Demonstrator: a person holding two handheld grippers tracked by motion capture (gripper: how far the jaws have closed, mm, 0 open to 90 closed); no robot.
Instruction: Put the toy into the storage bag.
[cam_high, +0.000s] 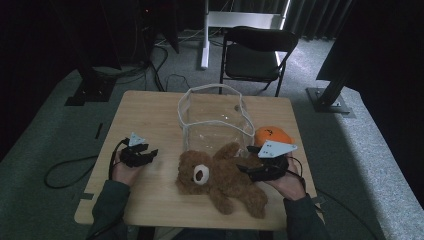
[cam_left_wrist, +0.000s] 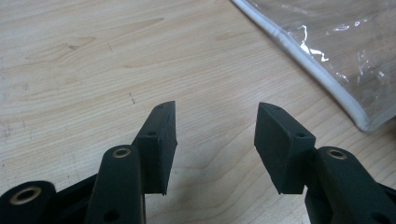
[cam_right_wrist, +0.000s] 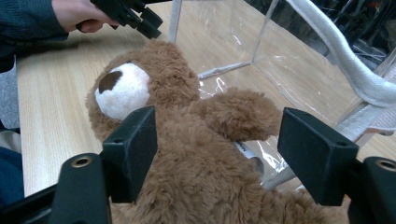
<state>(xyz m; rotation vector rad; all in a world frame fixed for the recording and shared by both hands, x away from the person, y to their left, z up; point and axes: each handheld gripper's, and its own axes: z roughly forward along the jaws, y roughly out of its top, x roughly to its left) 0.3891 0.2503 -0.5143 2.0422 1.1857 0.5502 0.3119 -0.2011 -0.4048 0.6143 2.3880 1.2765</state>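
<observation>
Clear bag upright, nothing inside; teddy bear beside it; both grippers' jaws spread, gripping nothing

I take the teddy bear as my landmark: it lies on the surface, toward my edge and right of the middle. Just behind it stands the clear bag, its near wall touching the bear's raised arm. Behind and to the right of the bear, beside the bag, sits the ball. My right tool is at the bear's right side, its jaws on either side of the body. My left tool rests well to the bear's left, over bare surface. Beyond the surface, behind the bag, a chair stands on the floor.
</observation>
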